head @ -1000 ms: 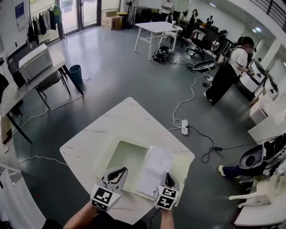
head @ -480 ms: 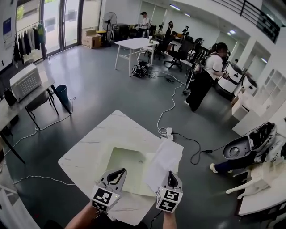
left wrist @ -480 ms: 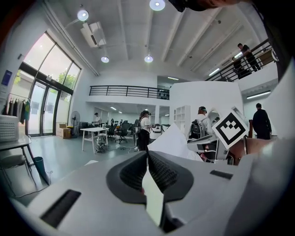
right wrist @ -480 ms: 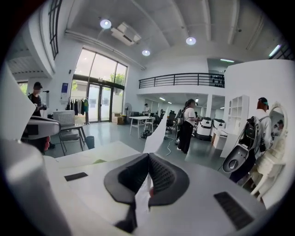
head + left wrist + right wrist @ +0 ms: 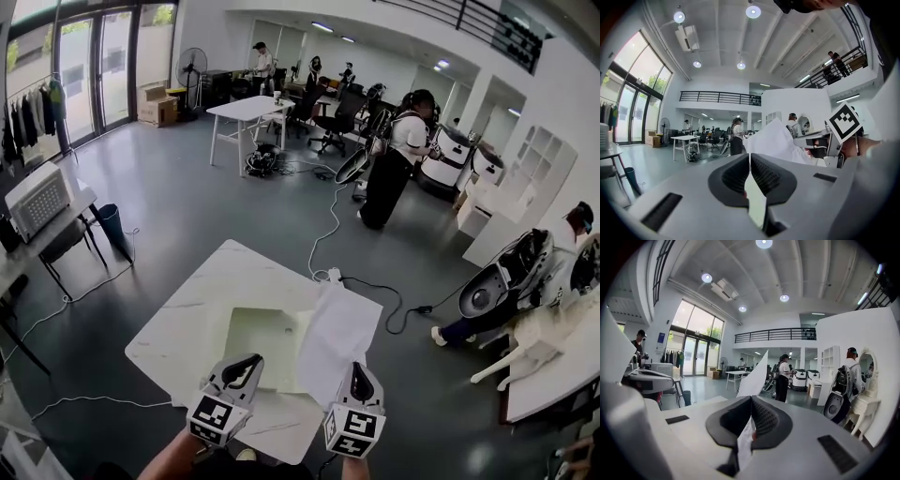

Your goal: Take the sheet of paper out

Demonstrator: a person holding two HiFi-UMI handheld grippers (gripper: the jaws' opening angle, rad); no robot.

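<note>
Removal step in hand. The sheet of paper (image 5: 336,330) is pinched by the right gripper (image 5: 359,379) and held raised above the table (image 5: 211,286). The green folder (image 5: 261,339) is pinched at its edge by the left gripper (image 5: 241,371). Next, as judged: the sheet is to be drawn fully clear while the folder is restrained.

Bright daylight from tall windows (image 5: 103,66) and ceiling lamps (image 5: 753,10), fisheye edges curving and darkening
</note>
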